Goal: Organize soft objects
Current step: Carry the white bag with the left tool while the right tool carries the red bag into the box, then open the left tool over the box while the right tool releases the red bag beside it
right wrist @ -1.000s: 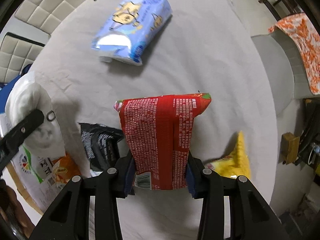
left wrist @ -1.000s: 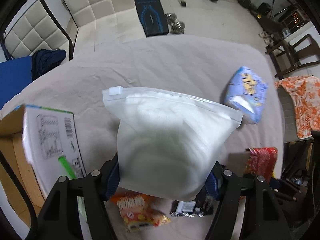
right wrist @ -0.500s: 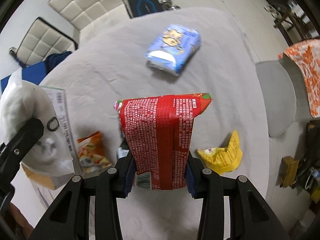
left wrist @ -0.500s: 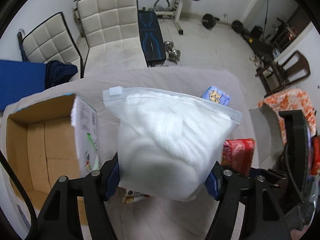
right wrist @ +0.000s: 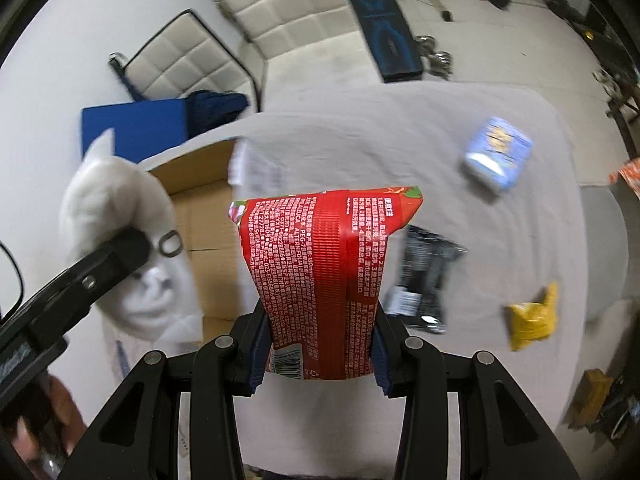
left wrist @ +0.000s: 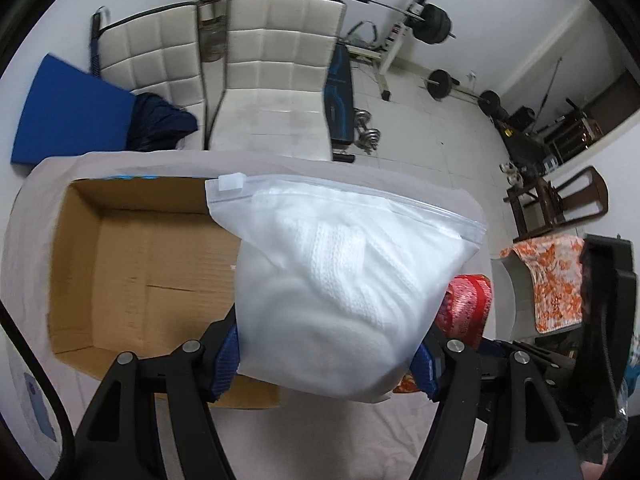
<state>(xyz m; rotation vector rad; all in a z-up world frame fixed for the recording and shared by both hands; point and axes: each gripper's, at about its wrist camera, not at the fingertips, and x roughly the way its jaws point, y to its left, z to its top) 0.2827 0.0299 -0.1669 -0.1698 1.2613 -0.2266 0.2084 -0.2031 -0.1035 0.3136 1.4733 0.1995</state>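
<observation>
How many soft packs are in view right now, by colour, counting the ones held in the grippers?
White zip bag with knitted fabric, in left gripper: 1
Red snack packet, in right gripper: 1
Light blue packet, on table: 1
Black packet, on table: 1
Yellow packet, on table: 1
Total: 5

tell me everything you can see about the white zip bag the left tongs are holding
The white zip bag is frosted, translucent plastic with a slider zip closed along its top. Inside is a folded white knit fabric. The left tongs pinch its lower end, holding it upright and slightly tilted beside the open cardboard box; nothing else visibly touches it.
</observation>
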